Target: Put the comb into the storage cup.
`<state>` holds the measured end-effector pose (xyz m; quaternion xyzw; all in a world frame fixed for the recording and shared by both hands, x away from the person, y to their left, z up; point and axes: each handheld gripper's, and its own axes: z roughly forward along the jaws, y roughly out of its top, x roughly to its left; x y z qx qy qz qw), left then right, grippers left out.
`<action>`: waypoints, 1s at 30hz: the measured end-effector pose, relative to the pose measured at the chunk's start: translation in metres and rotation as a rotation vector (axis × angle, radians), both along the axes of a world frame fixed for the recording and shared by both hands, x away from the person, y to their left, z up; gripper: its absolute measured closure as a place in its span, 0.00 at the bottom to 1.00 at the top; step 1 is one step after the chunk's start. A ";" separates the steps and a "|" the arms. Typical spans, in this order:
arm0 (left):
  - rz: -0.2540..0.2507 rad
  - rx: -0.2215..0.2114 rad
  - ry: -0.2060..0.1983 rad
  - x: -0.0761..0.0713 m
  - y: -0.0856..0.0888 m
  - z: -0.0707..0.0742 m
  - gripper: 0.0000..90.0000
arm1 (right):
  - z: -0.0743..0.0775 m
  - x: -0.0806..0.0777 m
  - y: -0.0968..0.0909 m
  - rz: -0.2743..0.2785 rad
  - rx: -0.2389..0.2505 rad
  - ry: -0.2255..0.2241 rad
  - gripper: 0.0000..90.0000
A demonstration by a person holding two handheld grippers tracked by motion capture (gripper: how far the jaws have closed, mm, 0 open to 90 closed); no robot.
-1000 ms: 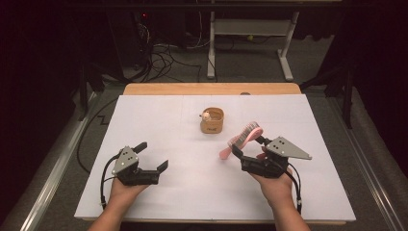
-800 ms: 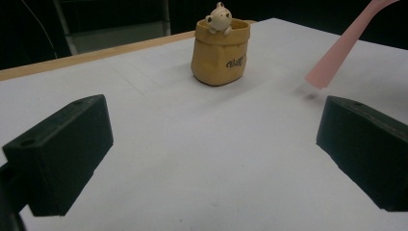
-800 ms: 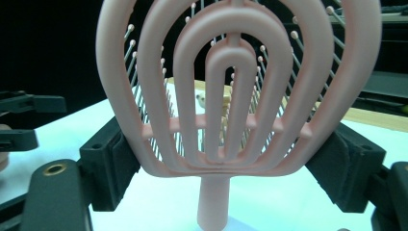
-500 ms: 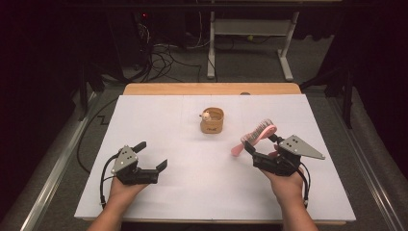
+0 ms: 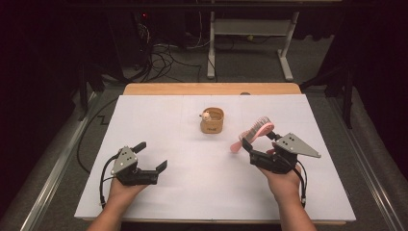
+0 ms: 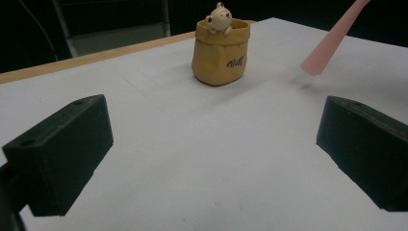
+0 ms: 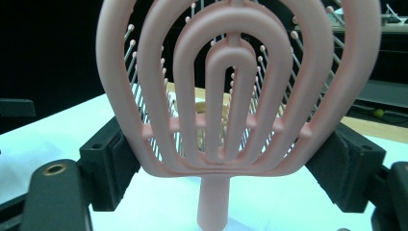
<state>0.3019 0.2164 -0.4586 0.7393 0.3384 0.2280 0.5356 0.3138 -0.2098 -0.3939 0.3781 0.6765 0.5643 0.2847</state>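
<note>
While the left gripper's [image 5: 153, 156] fingers gape over white table [image 5: 192, 192], the right gripper's [image 5: 258, 138] clamp a pink hairbrush [image 5: 255, 133].

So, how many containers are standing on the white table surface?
1. A small tan holder stands near the middle of the table, toward its far edge, with a small figure peeking over its rim.

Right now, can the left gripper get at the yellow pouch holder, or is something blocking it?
Probably yes. The left gripper is open with nothing between its fingers, and only bare white table lies between it and the yellow pouch holder. The pink hairbrush, shut in the right gripper, hangs off to the side.
</note>
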 end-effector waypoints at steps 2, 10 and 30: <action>-0.002 0.002 0.001 0.000 0.000 0.000 0.00 | 0.001 0.002 0.003 0.002 0.007 -0.002 0.22; -0.016 0.001 0.011 0.001 -0.001 -0.002 0.00 | 0.016 0.010 0.013 0.009 0.003 -0.019 0.22; -0.032 -0.008 0.015 0.001 -0.001 -0.003 0.00 | 0.047 0.024 0.030 0.013 0.015 -0.064 0.22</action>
